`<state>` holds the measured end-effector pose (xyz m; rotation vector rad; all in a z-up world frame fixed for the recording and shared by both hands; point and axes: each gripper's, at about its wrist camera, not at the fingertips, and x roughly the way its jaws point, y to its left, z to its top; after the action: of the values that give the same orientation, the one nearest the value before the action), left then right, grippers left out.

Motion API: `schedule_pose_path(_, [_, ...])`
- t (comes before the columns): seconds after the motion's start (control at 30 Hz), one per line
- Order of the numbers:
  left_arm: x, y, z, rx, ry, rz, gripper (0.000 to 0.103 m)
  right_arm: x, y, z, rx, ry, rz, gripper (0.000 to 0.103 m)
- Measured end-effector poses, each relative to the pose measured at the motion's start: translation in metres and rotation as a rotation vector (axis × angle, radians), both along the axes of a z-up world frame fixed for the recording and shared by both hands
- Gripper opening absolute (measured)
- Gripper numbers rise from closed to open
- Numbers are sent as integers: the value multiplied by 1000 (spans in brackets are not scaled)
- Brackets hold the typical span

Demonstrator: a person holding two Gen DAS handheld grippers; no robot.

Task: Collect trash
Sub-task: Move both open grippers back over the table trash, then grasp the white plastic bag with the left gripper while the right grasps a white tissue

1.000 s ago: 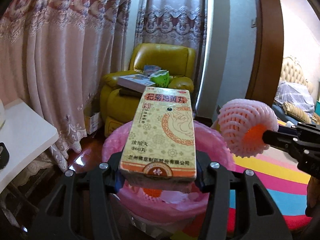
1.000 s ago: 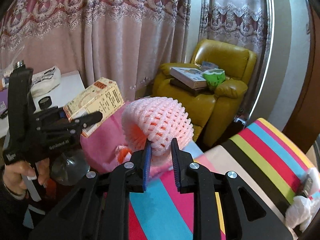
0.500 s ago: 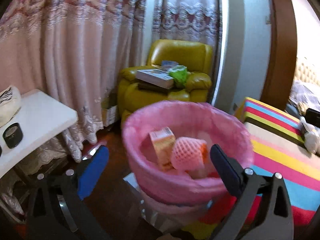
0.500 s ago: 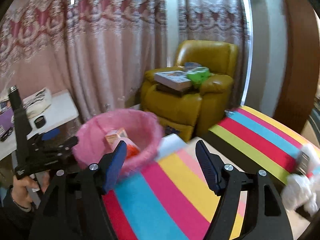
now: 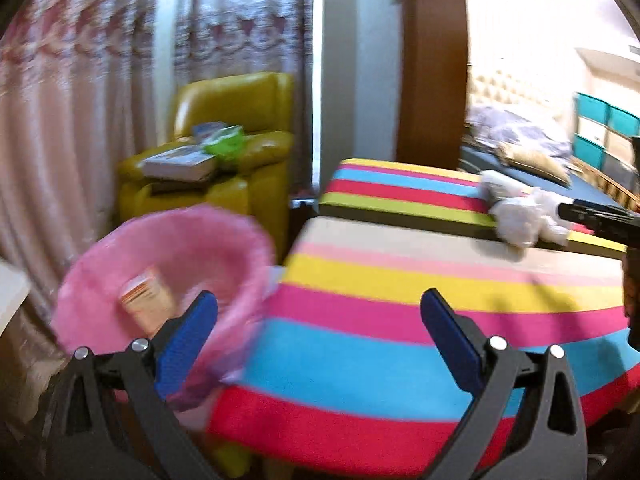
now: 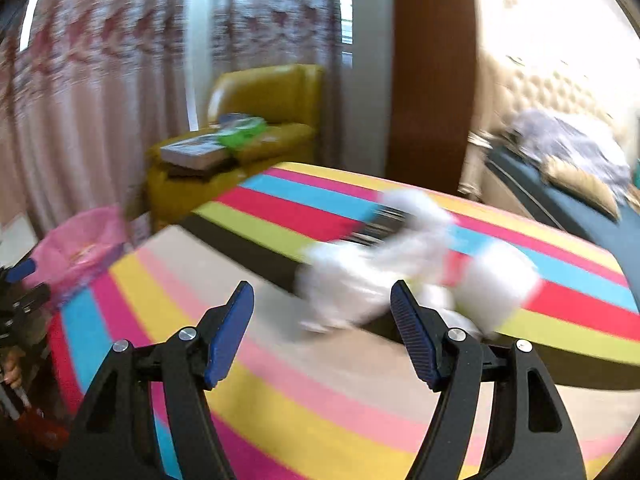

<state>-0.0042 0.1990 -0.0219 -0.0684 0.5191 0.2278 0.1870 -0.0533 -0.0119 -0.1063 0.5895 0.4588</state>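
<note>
— Trash (image 6: 384, 276) on the striped mat (image 6: 280, 360) — white, smeared by blur, shape unclear; right gripper (image 6: 322, 332) closing, nothing between its jaws.
— Left gripper (image 5: 316, 336)?
— Spread wide, empty; its finger hides part of the pink bin (image 5: 168, 256), box (image 5: 146, 300) inside

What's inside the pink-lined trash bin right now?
In the pink-lined trash bin, the left wrist view shows one orange-and-cream box leaning against the liner. The near rim and the left gripper's finger cover the bottom, so anything else there is hidden.
</note>
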Motion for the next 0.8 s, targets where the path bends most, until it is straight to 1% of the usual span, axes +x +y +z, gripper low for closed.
schedule_pose_path(0.1, [24, -23, 7, -2, -13, -47, 98, 21, -25, -11, -17, 30, -56, 60])
schedule_pose_path(0.17, [44, -41, 11, -14, -16, -88, 98, 39, -36, -21, -16, 84, -65, 56])
schedule_pose_path(0.2, [55, -48, 13, -10, -6, -99, 98, 44, -38, -25, -11, 100, -64, 56])
schedule_pose_path(0.27, [87, -66, 13, 7, 52, -124, 98, 55, -39, -30, -13, 128, -56, 53])
schedule_pose_path(0.33, [106, -78, 12, 21, 71, -126, 98, 64, -36, -33, -28, 143, -34, 52])
schedule_pose_path(0.4, [124, -89, 8, 39, 87, -123, 98, 72, -30, -36, -65, 147, -19, 50])
schedule_pose_path(0.47, [135, -95, 5, 17, 96, -149, 98, 79, -21, -37, -90, 162, -17, 48])
schedule_pose_path(0.5, [142, -99, 2, -14, 101, -180, 98, 84, -16, -38, -100, 176, -20, 48])
schedule_pose_path(0.57, [149, -104, -1, -51, 92, -189, 98, 91, -14, -44, -123, 195, -27, 46])
schedule_pose_path(0.6, [152, -107, -3, -66, 93, -196, 98, 92, -15, -47, -131, 206, -26, 42])
schedule_pose_path(0.63, [157, -111, -4, -74, 105, -209, 98, 92, -16, -49, -132, 217, -21, 35])
schedule_pose_path(0.73, [166, -125, -8, -77, 132, -256, 98, 82, -26, -47, -94, 194, -16, 30])
schedule_pose_path(0.8, [171, -136, -9, -80, 145, -287, 98, 67, -36, -43, -82, 160, -11, 29])
